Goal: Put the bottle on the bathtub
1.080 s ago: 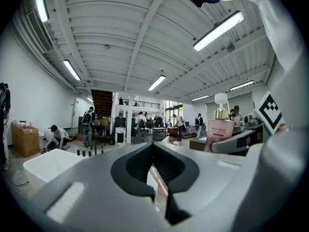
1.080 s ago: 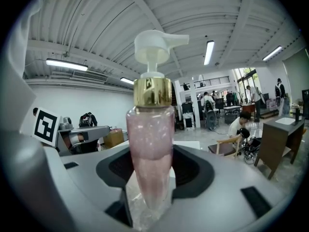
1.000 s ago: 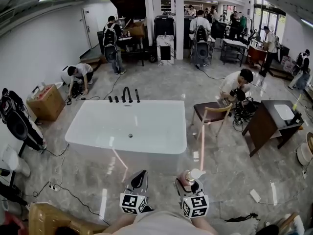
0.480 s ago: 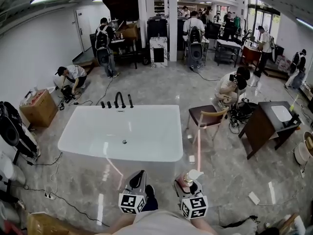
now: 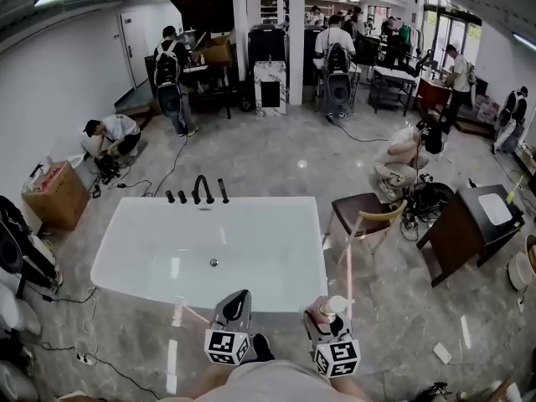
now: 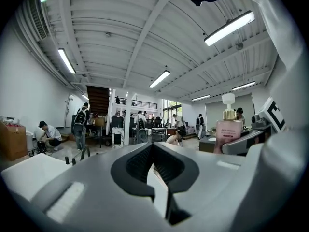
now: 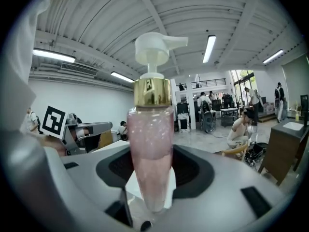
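standing upright, clamped between the right gripper's (image 5: 325, 315) jaws, the pink pump bottle (image 5: 332, 306) sits by the white bathtub's (image 5: 134, 258) near right corner, while the left gripper (image 5: 237, 301) is closed and empty.

Upright pink pump bottle (image 7: 149, 144) clamped in right gripper (image 5: 325, 316), near the white bathtub (image 5: 260, 241).

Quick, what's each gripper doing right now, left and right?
Left gripper: closed, nothing between its jaws.
Right gripper: closed on the pink pump bottle, held upright.
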